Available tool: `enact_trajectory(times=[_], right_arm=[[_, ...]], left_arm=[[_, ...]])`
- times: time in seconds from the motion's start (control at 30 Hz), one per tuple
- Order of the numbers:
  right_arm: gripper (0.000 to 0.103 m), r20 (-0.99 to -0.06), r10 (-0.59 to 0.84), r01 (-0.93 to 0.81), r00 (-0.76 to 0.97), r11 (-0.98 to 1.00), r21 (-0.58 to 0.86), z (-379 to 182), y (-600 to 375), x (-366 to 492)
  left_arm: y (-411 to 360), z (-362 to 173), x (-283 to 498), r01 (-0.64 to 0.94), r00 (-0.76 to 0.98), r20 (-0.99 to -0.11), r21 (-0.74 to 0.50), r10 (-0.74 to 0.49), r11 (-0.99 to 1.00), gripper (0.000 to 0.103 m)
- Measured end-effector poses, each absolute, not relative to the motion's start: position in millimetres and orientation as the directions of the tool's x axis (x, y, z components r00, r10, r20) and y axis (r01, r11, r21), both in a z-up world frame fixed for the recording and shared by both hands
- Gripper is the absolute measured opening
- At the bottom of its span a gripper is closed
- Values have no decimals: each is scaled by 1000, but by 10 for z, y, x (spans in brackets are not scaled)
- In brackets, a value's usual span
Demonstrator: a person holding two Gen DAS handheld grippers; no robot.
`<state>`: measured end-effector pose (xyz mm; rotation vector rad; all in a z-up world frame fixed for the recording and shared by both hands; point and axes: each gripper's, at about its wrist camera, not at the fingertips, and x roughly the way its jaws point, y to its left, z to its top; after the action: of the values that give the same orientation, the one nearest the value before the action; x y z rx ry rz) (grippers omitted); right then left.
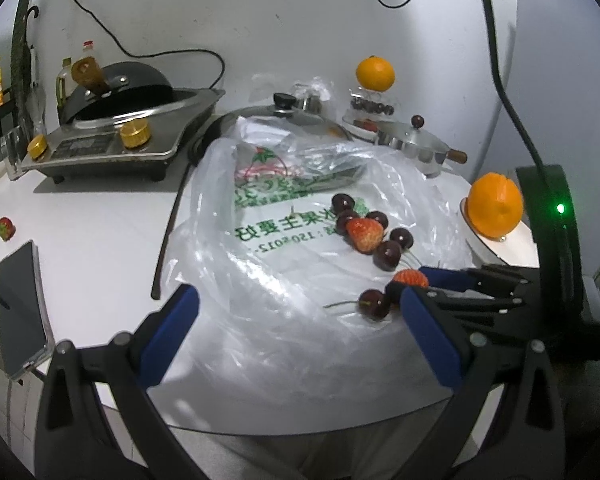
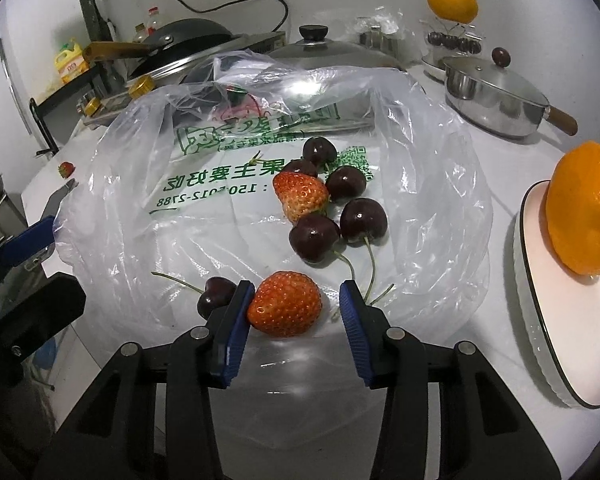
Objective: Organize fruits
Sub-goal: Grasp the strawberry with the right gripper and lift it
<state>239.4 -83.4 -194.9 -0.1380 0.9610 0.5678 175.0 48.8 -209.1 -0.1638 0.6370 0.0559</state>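
Sideways, the strawberry (image 2: 285,305) lies, tip pointing right.

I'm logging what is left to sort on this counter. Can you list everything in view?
strawberries: three, red; one between the right gripper's fingers, one among the cherries, one alone at the table's far left
cherries: six, dark red, on the plastic bag
oranges: two, orange; one on the plate, one atop the stand at the back
plate: one, white with dark rim, right
plastic bag: one, clear with green print, centre
steel pan: one, silver, lidded, back right
phone: one, dark, left
cooker: one, grey, back left
left gripper: blue pads, open, empty
right gripper: blue pads, open around a strawberry
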Motion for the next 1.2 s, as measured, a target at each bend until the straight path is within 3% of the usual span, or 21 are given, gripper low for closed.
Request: enact_trajectory(times=[0.03, 1.03, 1.07, 1.2], right_arm=[[36, -804, 404, -518, 437, 843, 143, -1947, -836, 2388], [36, -703, 465, -489, 538, 851, 188, -1533, -1370, 2517], [36, -702, 466, -487, 538, 852, 192, -1542, -1388, 2528], [36, -700, 473, -489, 535, 849, 200, -1569, -1423, 2543]], left_arm=[[481, -2090, 1752, -101, 802, -597, -133, 2, 986, 102], [-141, -2099, 2179, 23, 800, -600, 38, 5, 999, 102], [-160, -2124, 2201, 26, 797, -604, 42, 4, 999, 101], [-221, -2205, 2278, 47, 773, -634, 52, -4, 998, 80]])
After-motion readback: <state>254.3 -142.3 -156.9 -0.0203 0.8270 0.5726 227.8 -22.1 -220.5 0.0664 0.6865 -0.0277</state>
